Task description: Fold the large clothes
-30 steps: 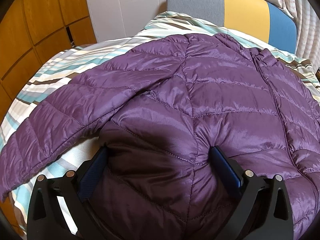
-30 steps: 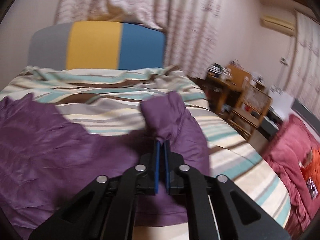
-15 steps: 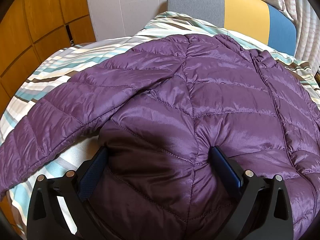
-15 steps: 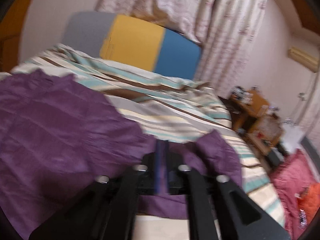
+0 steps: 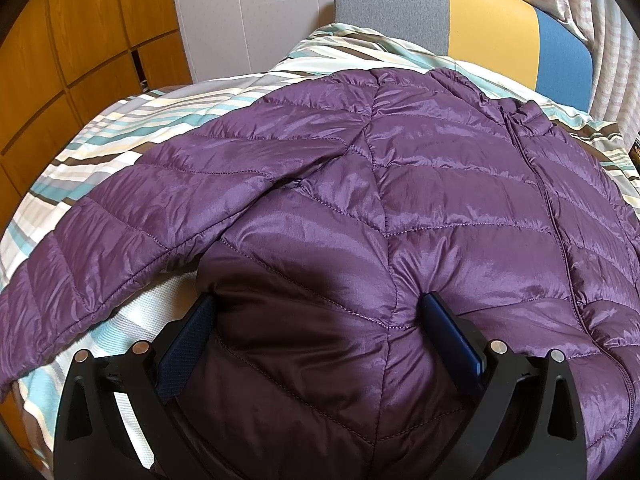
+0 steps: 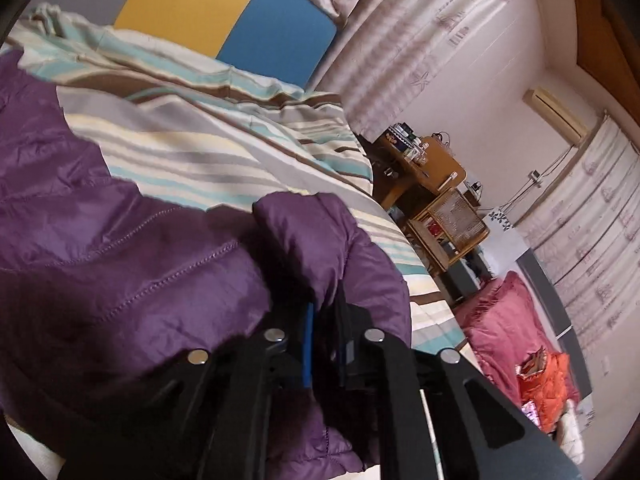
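One purple quilted down jacket [image 5: 420, 184] lies spread, zip up, across the striped duvet [image 5: 132, 128] of one bed, its two sleeves out to either side. The left gripper [image 5: 320, 320] stands with its two blue-padded fingers wide apart, a puffed bulge of the jacket's hem between them. The right gripper [image 6: 324, 320] has just snapped closed, its fingers pinching one sleeve [image 6: 320, 240].
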A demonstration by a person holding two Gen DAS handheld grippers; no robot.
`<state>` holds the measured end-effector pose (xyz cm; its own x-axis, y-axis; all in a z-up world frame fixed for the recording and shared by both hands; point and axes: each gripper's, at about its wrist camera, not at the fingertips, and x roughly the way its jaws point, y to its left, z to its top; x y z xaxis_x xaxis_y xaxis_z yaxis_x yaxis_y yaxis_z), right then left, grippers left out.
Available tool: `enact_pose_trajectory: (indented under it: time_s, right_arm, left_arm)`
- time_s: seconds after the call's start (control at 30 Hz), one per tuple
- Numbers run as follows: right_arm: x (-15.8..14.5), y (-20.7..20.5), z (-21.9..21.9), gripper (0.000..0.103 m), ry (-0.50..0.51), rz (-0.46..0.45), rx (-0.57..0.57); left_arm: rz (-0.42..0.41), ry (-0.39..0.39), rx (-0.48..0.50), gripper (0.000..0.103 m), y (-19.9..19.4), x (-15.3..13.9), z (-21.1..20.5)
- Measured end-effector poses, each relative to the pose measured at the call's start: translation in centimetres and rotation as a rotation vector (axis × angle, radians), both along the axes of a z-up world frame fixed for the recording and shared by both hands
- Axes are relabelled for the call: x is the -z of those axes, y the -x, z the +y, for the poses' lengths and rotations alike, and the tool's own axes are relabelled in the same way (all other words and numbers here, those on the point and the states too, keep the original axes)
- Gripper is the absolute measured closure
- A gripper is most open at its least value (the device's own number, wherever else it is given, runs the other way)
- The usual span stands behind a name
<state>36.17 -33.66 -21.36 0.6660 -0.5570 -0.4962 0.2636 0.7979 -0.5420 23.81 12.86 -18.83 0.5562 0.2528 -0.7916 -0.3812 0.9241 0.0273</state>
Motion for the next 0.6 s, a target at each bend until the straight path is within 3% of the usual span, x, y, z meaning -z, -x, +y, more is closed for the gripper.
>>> enact_pose_trajectory:
  time_s: [0.13, 0.27, 0.43, 0.6]
  right_arm:
    - [-2.2, 1.5, 1.8, 0.099, -0.078, -0.085, -0.090]
    - [-5.1, 3.0, 6.5, 0.099, -0.152, -0.126, -0.233]
    - [-7.8, 4.5, 14.0, 0.099, -0.212, -0.136, -0.445]
    - [-7.9, 5.2, 20.8, 0.099, -0.324, -0.091, -0.583]
  left_arm:
    - [0.000, 0.000, 0.000, 0.003, 0.0, 0.0, 0.0]
    - [-0.001, 0.002, 0.000, 0.003, 0.0, 0.0, 0.1]
    - [-0.002, 0.002, 0.000, 0.003, 0.0, 0.0, 0.1]
    - [-0.003, 0.005, 0.000, 0.003, 0.0, 0.0, 0.1]
